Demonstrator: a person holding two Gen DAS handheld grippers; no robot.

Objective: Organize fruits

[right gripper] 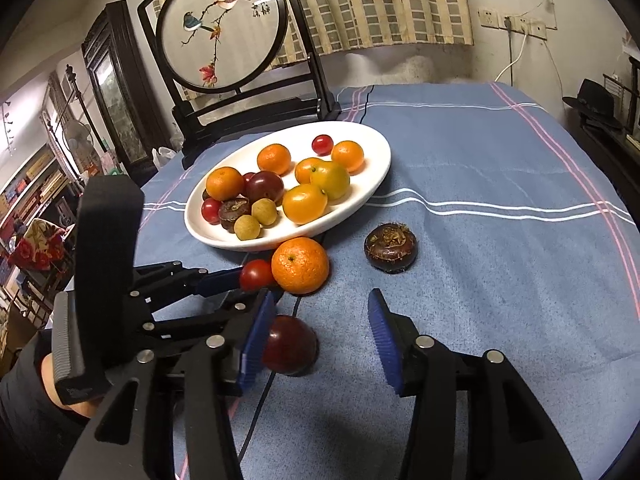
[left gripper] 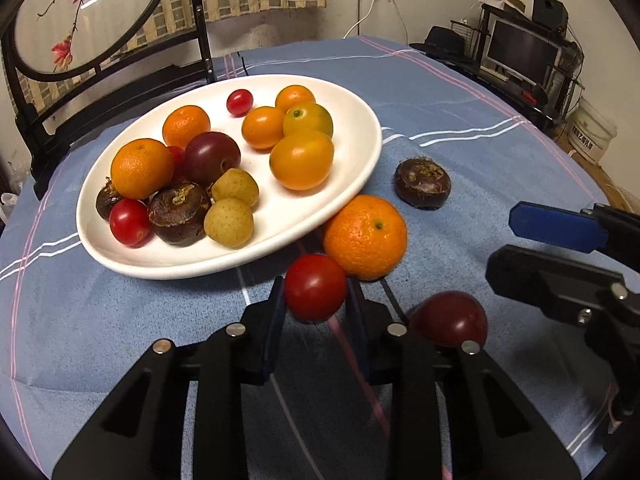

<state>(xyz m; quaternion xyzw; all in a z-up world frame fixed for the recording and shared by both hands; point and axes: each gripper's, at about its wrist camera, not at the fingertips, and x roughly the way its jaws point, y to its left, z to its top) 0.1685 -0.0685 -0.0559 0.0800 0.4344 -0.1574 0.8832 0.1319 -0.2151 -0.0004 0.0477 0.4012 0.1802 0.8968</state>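
On a blue striped tablecloth (left gripper: 460, 92), the white plate (left gripper: 360, 168) at frame centre already holds most fruit. The left gripper (left gripper: 316, 300) pinches a cherry tomato (left gripper: 315, 286) at lower centre; the right gripper (right gripper: 320, 340) gapes empty. A mandarin (left gripper: 365, 237), water chestnut (left gripper: 422, 183) and plum (left gripper: 450, 318) remain loose.

Writing is being shown, but none legibly.
Small characters on the round embroidered screen (right gripper: 222, 26) and the white bucket (left gripper: 596, 130) are being blurred beyond reading.

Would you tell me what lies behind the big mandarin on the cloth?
Directly behind the mandarin rises the white plate's near rim, heaped with fruit. The stretch of rim and cloth just behind the mandarin is covered by it.
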